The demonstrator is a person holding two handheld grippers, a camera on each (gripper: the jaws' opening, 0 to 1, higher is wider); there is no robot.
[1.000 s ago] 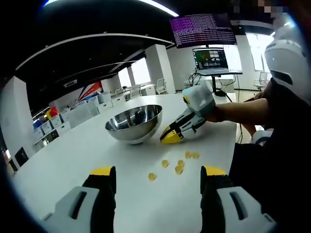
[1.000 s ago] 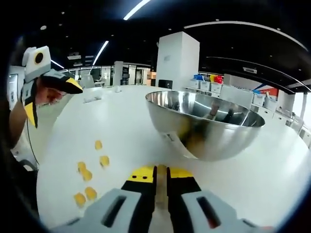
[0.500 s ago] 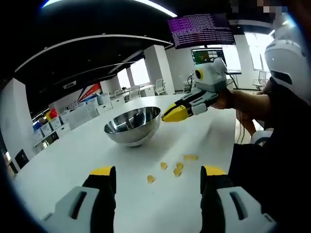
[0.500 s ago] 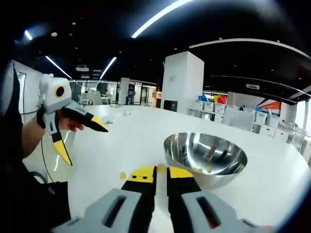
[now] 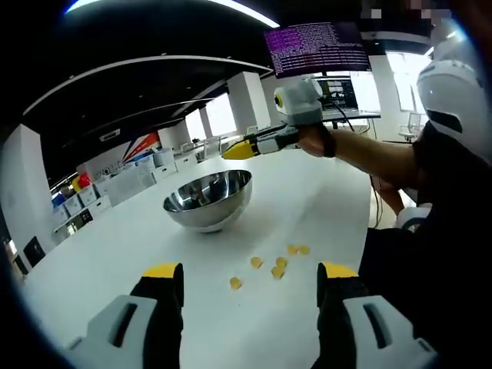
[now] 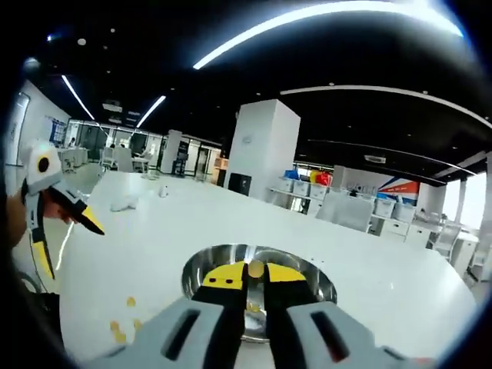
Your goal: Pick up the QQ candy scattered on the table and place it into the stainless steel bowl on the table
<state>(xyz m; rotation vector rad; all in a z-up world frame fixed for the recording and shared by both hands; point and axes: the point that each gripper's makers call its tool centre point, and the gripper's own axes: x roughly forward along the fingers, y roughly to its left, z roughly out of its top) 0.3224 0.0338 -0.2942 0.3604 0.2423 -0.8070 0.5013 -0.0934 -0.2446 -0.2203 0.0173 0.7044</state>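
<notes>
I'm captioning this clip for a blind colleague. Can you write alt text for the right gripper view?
The right gripper hangs above the stainless steel bowl, its yellow-tipped fingers shut on a QQ candy. Loose candies lie on the white table at lower left, and the left gripper, open, enters from the left edge.

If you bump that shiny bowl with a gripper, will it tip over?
Probably it would rock rather than tip: the stainless steel bowl is round-bottomed and wide. It looks thin and light, so it may slide on the smooth white table. It looks stiff, not fragile.
</notes>
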